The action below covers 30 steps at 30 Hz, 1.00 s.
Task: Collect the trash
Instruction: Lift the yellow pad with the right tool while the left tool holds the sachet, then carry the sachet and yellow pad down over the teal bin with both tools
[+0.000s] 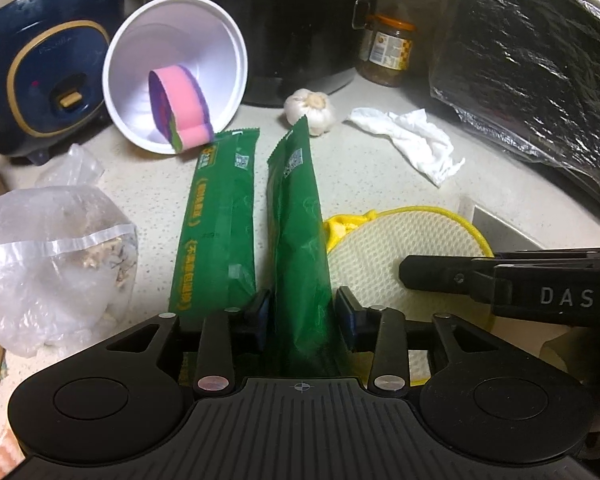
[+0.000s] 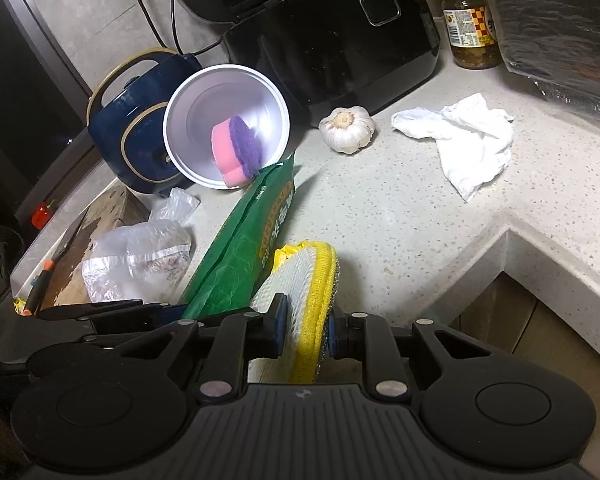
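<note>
- From my left camera I see two green wrappers (image 1: pixel 296 240) side by side on the bench (image 1: pixel 380 184); the right camera shows them as one overlapping green strip.
- Only the right camera shows the bench's inner corner and a knife at the far left.
- My left tool (image 1: pixel 302 312) stands released around the nearer wrapper, pads either side, not pressing.
- My right tool (image 2: pixel 306 328) is clenched on the yellow-rimmed scrubber (image 2: pixel 312 280), held on edge.
- The wrappers' near ends are hidden under the left tool; print is unreadable.
- Their long axis runs away from me toward the tipped white cup (image 1: pixel 172 80) holding a pink sponge (image 1: pixel 180 108).
- A crumpled tissue (image 1: pixel 412 140) lies beyond, near the garlic (image 1: pixel 310 106).
</note>
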Tool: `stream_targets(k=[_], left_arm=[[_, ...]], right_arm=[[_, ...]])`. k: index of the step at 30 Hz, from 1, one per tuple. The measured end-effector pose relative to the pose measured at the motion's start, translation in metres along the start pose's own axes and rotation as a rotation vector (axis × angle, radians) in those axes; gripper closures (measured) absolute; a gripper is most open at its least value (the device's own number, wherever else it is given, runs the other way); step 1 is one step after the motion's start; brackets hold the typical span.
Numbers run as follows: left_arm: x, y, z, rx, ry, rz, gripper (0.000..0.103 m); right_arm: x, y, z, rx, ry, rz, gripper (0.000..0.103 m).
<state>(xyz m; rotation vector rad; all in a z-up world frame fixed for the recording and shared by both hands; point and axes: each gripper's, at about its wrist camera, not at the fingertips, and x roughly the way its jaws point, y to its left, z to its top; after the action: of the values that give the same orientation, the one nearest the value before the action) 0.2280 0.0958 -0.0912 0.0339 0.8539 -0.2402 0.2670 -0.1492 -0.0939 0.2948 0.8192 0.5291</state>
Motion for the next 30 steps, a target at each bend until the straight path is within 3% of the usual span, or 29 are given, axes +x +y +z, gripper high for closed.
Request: stream_targets(k=[7, 12, 19, 30], left_arm=[[-0.002, 0.003, -0.001, -0.008, 0.000, -0.042, 0.060], [-0.005, 0.005, -0.008, -0.028, -0.018, -0.094, 0.070], [-0.012, 0.014, -0.016, -0.061, -0.065, -0.191, 0.084], [-0.044, 0.019, -0.015, -0.098, -0.128, -0.271, 0.086]], right_arm=[[-0.008, 0.005, 0.000, -0.024, -0.026, -0.003, 0.086], [-0.013, 0.010, 0.001, -0.019, -0.036, -0.013, 0.087], [-0.026, 0.022, -0.005, 0.011, -0.061, -0.091, 0.088], [-0.096, 0.021, -0.039, 0.164, -0.237, -0.241, 0.088]])
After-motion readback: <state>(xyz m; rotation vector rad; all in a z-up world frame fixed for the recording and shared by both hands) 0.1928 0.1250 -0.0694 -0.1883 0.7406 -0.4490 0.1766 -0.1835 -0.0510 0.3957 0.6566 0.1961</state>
